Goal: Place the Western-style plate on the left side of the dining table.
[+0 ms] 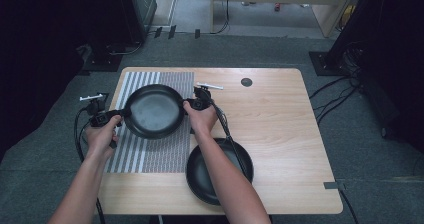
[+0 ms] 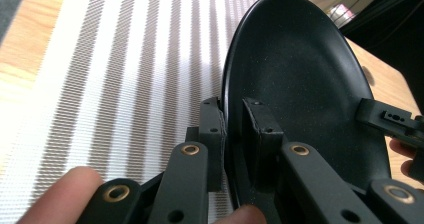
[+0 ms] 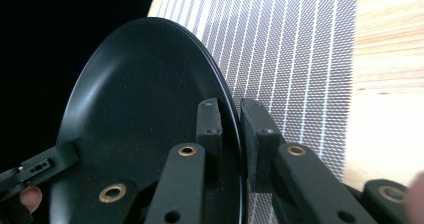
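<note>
desk (image 1: 280,109): mat (image 1: 150,154) lies on its left half. plate (image 1: 153,110) sits over the mat's far part, left gripper (image 1: 121,114) clamped on its left rim, right gripper (image 1: 186,103) on its right rim. second plate (image 1: 200,176) rests on the desk at the near edge, just right of the mat, under the right forearm.

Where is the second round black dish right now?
In the high view, the second round black dish lies on the wooden table, near edge, beside the striped mat.
</note>
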{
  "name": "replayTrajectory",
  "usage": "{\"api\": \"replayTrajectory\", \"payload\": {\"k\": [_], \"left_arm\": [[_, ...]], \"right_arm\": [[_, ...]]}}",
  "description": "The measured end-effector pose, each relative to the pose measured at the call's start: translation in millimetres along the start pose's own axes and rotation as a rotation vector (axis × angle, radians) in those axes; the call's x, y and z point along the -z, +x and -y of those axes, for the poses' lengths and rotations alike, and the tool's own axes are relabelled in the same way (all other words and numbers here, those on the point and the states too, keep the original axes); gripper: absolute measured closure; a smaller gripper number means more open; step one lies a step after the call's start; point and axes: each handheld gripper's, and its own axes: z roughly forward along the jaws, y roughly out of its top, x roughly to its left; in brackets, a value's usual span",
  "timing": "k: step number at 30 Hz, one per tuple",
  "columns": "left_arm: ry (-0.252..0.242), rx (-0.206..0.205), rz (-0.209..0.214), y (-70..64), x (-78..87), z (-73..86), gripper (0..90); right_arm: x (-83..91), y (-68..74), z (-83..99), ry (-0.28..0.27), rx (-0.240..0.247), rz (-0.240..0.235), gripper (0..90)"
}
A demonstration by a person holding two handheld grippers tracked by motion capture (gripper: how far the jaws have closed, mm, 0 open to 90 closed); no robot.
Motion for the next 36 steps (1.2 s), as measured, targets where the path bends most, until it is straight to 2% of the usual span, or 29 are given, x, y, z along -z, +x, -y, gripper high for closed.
{"api": "replayTrajectory", "payload": {"k": [1,3,7,14,22,25,29,33,36], "left_arm": [[0.000,0.000,0.000,0.0,0.0,0.0,80.6],[0.025,0.018,-0.004,8.5,-8.0,-2.8,80.5],[0.037,0.022,-0.006,13.4,-18.0,-7.5,80.4],[0.057,0.017,-0.044,14.3,-34.3,-13.2,79.5],[0.073,0.029,-0.070,18.3,-39.9,-13.0,78.7],[0.074,0.039,-0.089,20.7,-41.6,-13.1,78.7],[0.075,0.049,-0.088,22.8,-43.5,-13.1,78.7],[0.081,0.045,-0.107,25.0,-47.3,-11.3,76.8],[0.083,0.036,-0.112,25.0,-48.2,-10.4,75.7]], "right_arm": [[-3.7,0.3,-0.4,0.005,0.000,0.005,80.3],[-10.4,0.7,-1.5,0.009,0.003,0.021,80.2],[-20.1,-2.0,-5.1,0.010,0.009,0.037,80.1],[-31.7,-9.3,-9.6,0.009,0.010,0.064,79.6],[-38.9,-11.6,-8.2,0.021,0.011,0.077,79.6],[-43.7,-11.2,-6.0,0.038,0.030,0.084,79.7],[-45.6,-13.8,-6.2,0.046,0.019,0.078,80.5],[-47.0,-11.0,-5.2,0.036,0.047,0.083,81.2],[-47.1,-10.7,-5.2,0.034,0.050,0.082,81.3]]}}
